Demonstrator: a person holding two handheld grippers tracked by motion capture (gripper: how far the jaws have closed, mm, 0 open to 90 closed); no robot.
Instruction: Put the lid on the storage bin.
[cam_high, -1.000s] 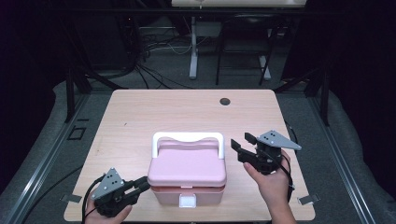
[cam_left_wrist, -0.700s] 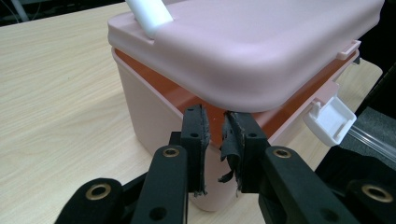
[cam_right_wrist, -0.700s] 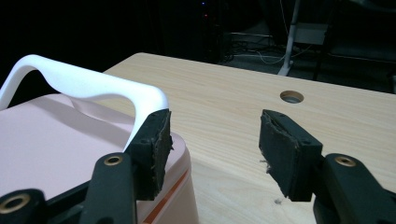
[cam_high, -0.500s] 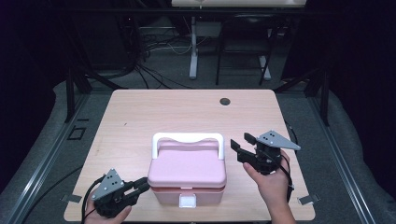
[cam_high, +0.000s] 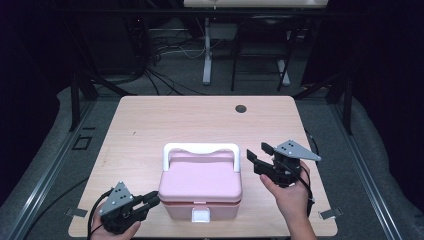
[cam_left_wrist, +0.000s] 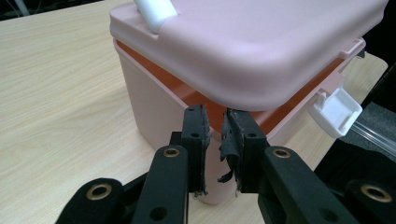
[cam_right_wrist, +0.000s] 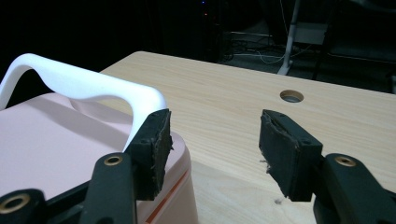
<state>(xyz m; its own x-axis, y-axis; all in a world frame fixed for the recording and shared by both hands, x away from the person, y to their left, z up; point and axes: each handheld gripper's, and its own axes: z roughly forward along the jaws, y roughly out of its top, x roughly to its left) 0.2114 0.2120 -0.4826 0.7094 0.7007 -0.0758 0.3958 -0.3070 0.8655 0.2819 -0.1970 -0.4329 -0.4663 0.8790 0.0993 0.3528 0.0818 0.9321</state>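
From the high view we see a pink box (cam_high: 201, 186) sitting near the front edge of the wooden tabletop (cam_high: 170, 120), roughly at its middle. Its lid is down, its white handle (cam_high: 201, 149) lies toward the far side, and a white latch (cam_high: 202, 215) shows on the near face. We cannot see inside the box, so we cannot tell what it contains. The left gripper (cam_high: 150, 201) sits at the box's front left corner, while the right gripper (cam_high: 256, 156) hovers just beside the box's right side near the handle's end. A round hole (cam_high: 241, 108) marks the far part of the tabletop.

In the left gripper view, the fingers (cam_left_wrist: 197, 135) stand narrowly apart right at the corner of the box (cam_left_wrist: 154, 116), just under the lid's rim. We cannot tell whether they pinch the corner or merely touch it. An orange seam (cam_left_wrist: 187, 93) runs beneath the lid, and the latch (cam_left_wrist: 337, 111) hangs unfastened.

In the right gripper view, the fingers (cam_right_wrist: 154, 149) are spread wide and released, grasping nothing. The handle (cam_right_wrist: 84, 86) arcs just beyond the left one, with the hole (cam_right_wrist: 291, 96) farther off.
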